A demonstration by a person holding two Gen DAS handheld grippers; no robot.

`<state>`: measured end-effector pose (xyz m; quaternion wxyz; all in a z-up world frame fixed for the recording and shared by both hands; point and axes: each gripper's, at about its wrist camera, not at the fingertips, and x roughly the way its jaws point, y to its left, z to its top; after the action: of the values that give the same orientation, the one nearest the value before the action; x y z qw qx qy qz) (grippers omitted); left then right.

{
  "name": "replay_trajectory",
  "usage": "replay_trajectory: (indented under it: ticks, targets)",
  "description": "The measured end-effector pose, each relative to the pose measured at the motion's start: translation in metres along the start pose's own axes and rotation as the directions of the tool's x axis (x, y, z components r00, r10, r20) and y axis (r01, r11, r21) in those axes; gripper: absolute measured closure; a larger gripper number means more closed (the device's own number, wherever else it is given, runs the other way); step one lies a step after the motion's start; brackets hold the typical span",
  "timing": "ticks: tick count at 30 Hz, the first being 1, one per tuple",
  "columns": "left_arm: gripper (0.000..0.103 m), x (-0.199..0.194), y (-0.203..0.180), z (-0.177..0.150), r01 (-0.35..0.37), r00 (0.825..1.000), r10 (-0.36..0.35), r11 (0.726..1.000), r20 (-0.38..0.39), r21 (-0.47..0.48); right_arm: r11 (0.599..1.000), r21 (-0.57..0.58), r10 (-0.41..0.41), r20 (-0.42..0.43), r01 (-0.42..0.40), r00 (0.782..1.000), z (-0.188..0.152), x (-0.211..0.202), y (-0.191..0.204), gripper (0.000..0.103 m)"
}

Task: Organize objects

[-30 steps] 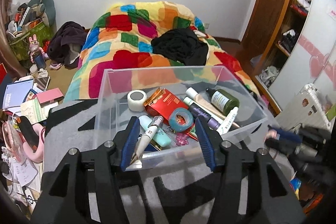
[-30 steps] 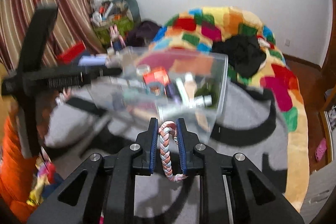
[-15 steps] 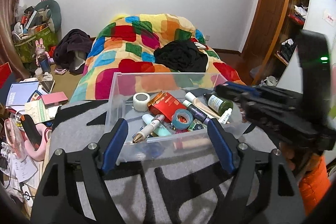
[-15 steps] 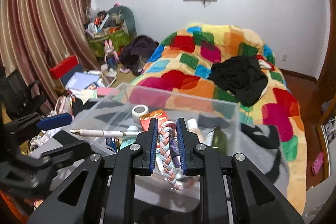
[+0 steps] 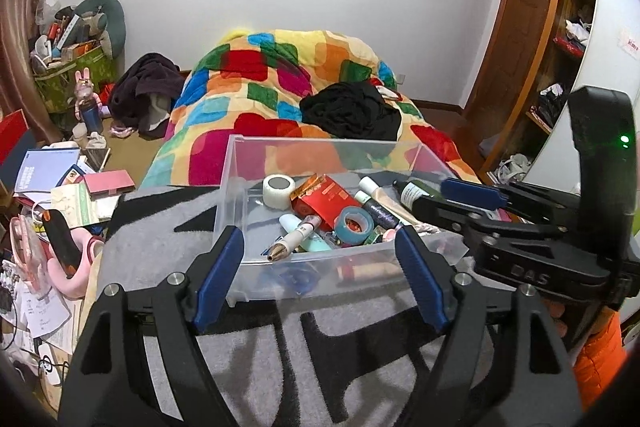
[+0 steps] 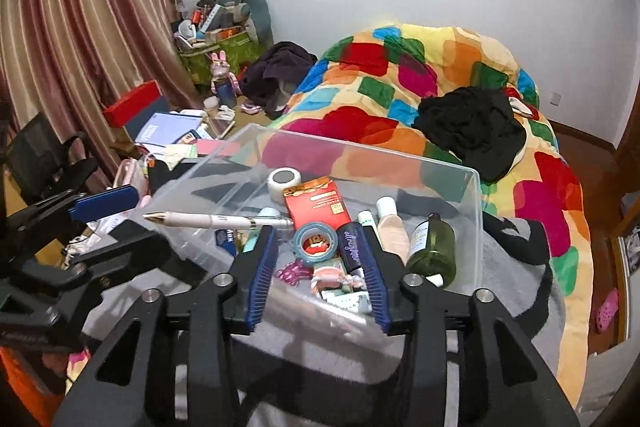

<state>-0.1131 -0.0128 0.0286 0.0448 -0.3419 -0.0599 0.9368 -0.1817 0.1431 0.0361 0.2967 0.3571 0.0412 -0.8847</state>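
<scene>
Pink-and-white braided cord [image 6: 334, 281] lies curled inside clear bin [image 6: 474, 223].

In the left wrist view, the right gripper [image 5: 472, 193] covers the right end of the clear bin [image 5: 240, 187], hiding the lower part of the dark green bottle [image 5: 416, 193]. The print on the red box [image 6: 318, 207] is too small to read in either view. In the right wrist view the left gripper [image 6: 104, 209] is cut off by the left edge, and the braided cord [image 6: 334, 281] lies partly hidden among the clutter on the bin floor.
</scene>
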Motion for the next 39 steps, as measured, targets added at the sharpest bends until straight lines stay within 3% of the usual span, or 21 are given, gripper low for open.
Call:
replay_trajectory:
  ticks: [7,14,39]
  targets:
    - [0.013,-0.021,-0.008,-0.003,-0.014,0.998,0.013,1.0,0.066,0.016,1.0,-0.002,-0.005,0.066,0.005,0.998,-0.01,-0.034,0.004,0.046]
    - [0.006,-0.033,-0.016,-0.012,-0.028,0.994,0.025,0.999,0.105,0.026,0.999,0.017,-0.038,0.122,0.036,0.992,-0.029,-0.057,0.003,0.026]
    - [0.006,-0.024,-0.019,-0.032,-0.013,0.998,0.012,1.0,0.064,0.021,0.998,0.053,-0.037,0.087,0.032,0.996,-0.05,-0.053,0.0,0.025]
